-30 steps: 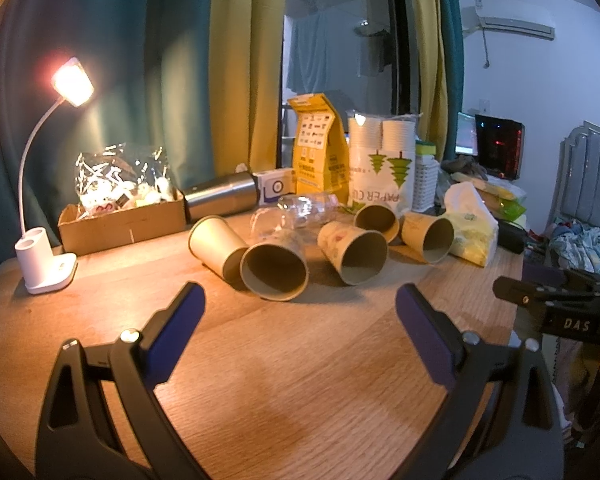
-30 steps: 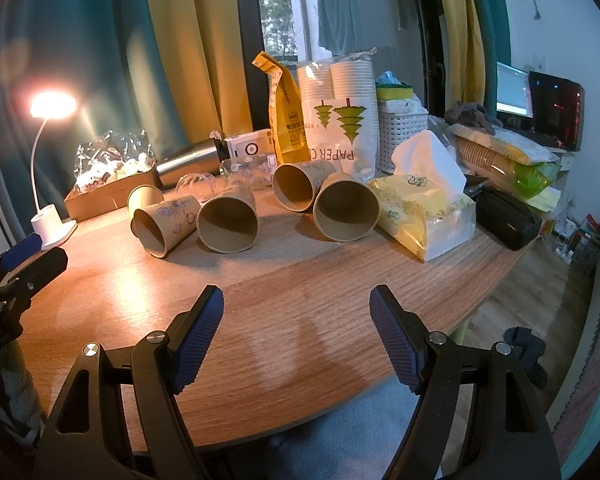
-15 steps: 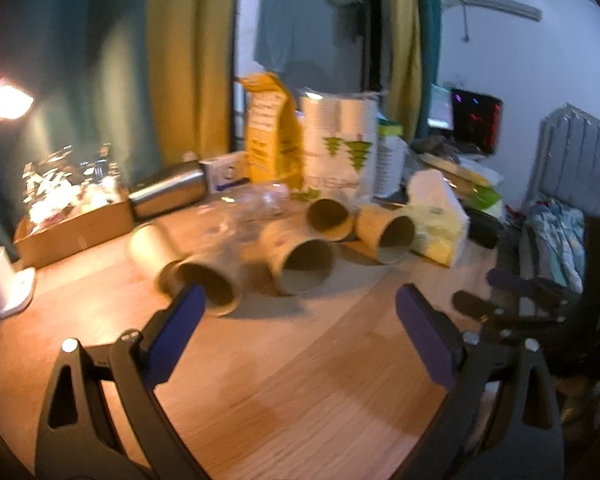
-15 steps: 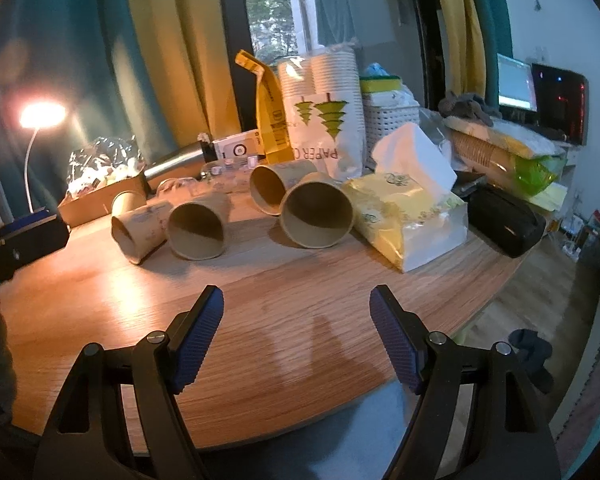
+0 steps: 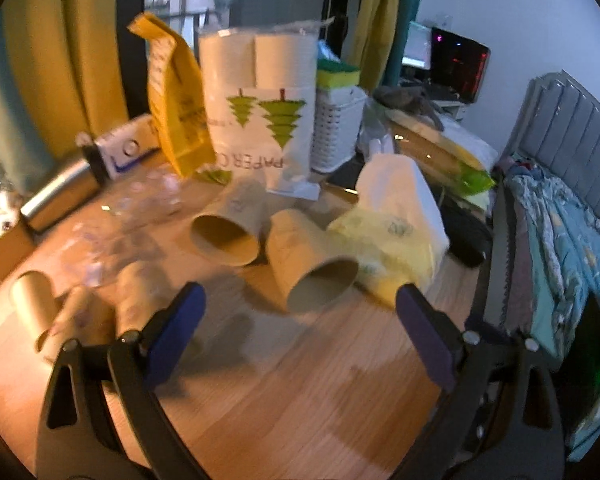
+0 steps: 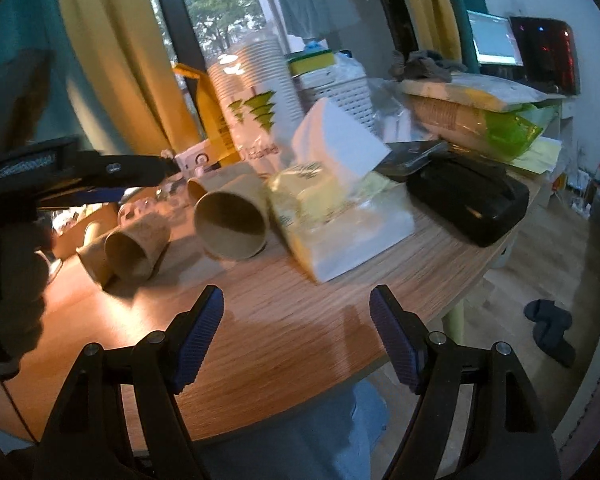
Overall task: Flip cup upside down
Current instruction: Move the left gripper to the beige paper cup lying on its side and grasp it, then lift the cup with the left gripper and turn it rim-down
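Both tools empty on my feeds: left gripper point(image 5: 300, 320) spread wide with nothing between the jaws, right gripper point(image 6: 296, 332) just as wide and also bare, hovering over the near edge of the table point(image 6: 284, 328). Several paper cups lie on their sides across the middle of the tabletop, mouths turned toward me. The one I read as the target is the nearest cup point(image 5: 312, 268), lying ahead of the left gripper and touching or nearly touching the yellow tissue pack point(image 5: 392, 248) toward the right edge; a second cup point(image 5: 228, 224) sits just behind it, toward the far edge in front of the paper-cup sleeve point(image 5: 260, 100). From the right wrist view the same cup point(image 6: 232, 224) shows its open mouth, tissue pack point(image 6: 332, 224) tight against its right flank. My judgement: approach stage, no grasp begun. To do this well I would bring the left gripper in across the cup's body, near mid-length rather than at the soft rim, and close gently, since thin paper walls will likely crush. Mind the tissue pack crowding one jaw's path; nudging the cup would roll it. Then lift, rotate the wrist until the mouth faces down, and set it flat on open wood near the front edge. Left view is motion-blurred, so fine contact is uncertain.
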`<state>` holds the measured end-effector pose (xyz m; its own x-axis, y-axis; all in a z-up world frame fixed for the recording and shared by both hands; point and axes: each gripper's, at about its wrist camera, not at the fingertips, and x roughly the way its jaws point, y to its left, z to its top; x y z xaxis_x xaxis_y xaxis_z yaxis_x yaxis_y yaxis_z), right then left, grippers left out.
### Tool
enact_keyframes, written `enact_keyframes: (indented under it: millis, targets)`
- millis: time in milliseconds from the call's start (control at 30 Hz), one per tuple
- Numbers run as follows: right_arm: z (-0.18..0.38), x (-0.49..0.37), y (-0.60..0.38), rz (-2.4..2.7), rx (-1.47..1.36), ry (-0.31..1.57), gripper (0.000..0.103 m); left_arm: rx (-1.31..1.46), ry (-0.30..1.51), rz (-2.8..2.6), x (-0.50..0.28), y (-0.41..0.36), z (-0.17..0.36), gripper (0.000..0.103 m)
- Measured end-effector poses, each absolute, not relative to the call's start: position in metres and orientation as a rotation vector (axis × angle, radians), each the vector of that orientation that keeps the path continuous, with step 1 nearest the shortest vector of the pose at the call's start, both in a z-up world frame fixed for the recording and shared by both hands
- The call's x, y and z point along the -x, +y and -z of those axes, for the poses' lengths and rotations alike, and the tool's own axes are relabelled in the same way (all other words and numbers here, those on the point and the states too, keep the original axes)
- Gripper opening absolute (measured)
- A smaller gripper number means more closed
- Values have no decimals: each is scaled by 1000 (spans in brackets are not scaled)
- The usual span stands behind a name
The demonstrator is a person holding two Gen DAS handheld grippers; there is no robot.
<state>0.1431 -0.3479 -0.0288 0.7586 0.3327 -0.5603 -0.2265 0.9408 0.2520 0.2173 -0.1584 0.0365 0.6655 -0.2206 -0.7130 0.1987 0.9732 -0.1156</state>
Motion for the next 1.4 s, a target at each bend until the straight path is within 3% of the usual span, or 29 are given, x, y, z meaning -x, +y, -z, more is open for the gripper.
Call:
enact_keyframes:
  millis: [267, 533, 733, 867, 1100, 1400]
  targets:
    - [30, -158, -362, -329, -212, 649, 78, 88, 994, 182, -297, -175, -8, 97]
    - [35, -161, -375, -312, -245, 660, 79, 60, 1099, 155, -320, -184, 24, 95]
    - [36, -163, -387, -281, -264, 659, 79, 45, 1134, 176, -321, -189, 38, 72]
    - [33, -160, -384, -277, -259, 653, 79, 29, 1114, 189, -311, -187, 34, 64]
    - [20, -146, -369, -277, -233, 622, 79, 48, 1039, 248, -271, -176, 20, 64]
    - [-17, -103, -328, -339, -218, 509, 78, -33, 742, 355, -150, -152, -8, 64]
